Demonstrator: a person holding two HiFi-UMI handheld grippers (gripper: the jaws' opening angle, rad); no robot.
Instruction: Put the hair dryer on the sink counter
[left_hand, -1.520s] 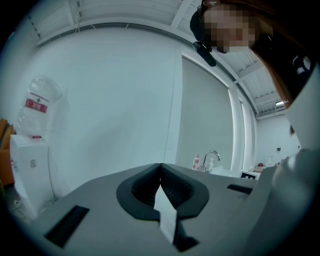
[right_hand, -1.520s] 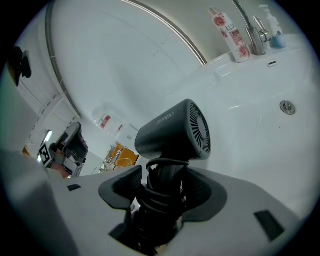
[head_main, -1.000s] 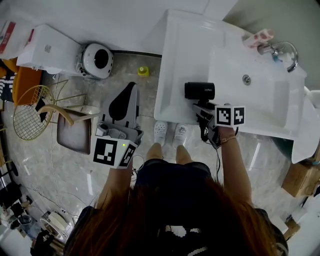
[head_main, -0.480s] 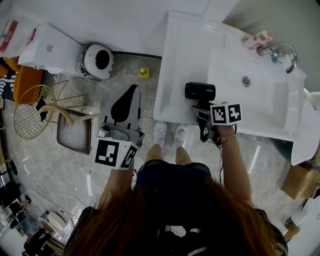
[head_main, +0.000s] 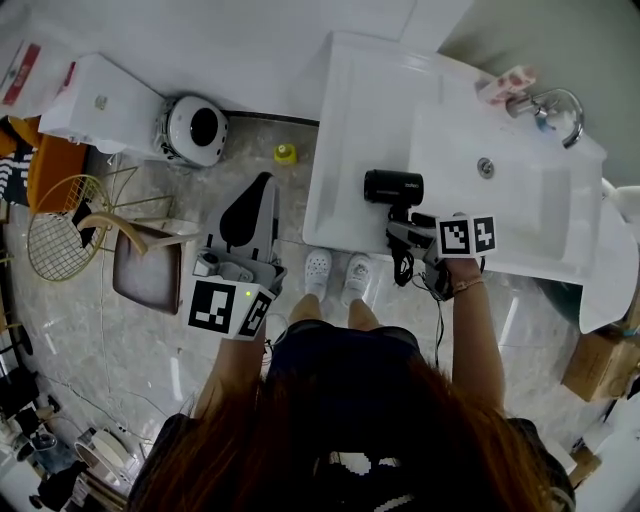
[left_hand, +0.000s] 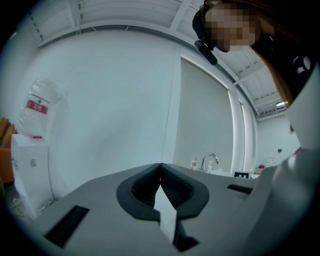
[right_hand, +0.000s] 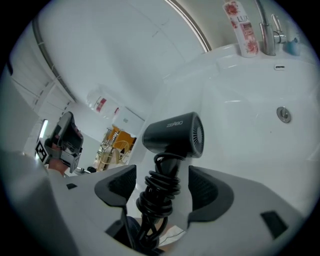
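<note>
Resting on sink counter (head_main: 345, 120), hair dryer (head_main: 393, 187); right tongs (right_hand: 161, 186) just opened around handle (right_hand: 164, 170).

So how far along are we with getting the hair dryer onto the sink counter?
Nearly finished. Done: the hair dryer lies on the sink counter, beside the basin. In hand: the right gripper has just been opening its jaws, and the cord-wrapped handle stands between them without being pressed. Left: draw that gripper back clear of the handle. The left gripper is shut, empty, off to the side.
</note>
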